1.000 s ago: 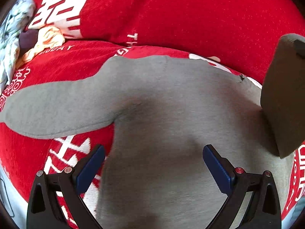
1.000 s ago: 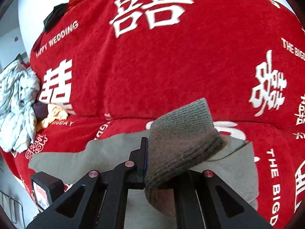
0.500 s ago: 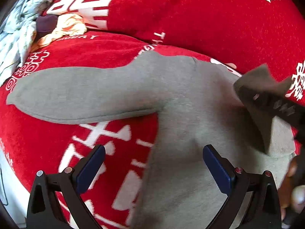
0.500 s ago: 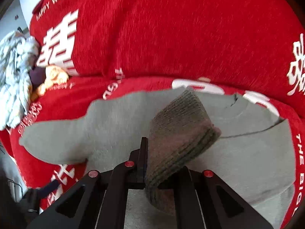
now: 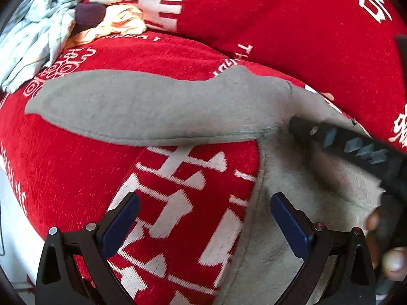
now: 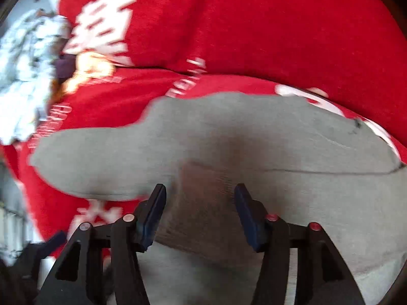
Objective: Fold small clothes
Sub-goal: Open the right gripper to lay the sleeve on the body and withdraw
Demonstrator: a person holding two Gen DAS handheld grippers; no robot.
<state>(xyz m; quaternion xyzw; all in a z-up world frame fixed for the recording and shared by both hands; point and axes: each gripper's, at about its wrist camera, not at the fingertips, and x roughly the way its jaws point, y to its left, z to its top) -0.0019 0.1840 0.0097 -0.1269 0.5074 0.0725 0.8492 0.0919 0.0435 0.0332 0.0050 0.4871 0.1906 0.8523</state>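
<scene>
Red plush cover (image 5: 76, 167) bears a grey fleecy sweater (image 5: 142, 109), sleeve outspread.

red printed blanket (image 5: 76, 178) | pale crumpled cloth (image 5: 33, 33) | yellow cloth (image 5: 122, 24)

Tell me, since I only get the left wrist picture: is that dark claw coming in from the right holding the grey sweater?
Observer: No. In the right wrist view the right claw stands open, jaws apart, pinching nothing.
Visitor: So what lies under it?
Observer: A ribbed cuff lies flat on the body of the grey sweater, between the two fingers.
Visitor: And the sleeve it belongs to?
Observer: The folded sleeve appears to lie across the chest; its upper edge shows as a thin line running out to the right.
</scene>
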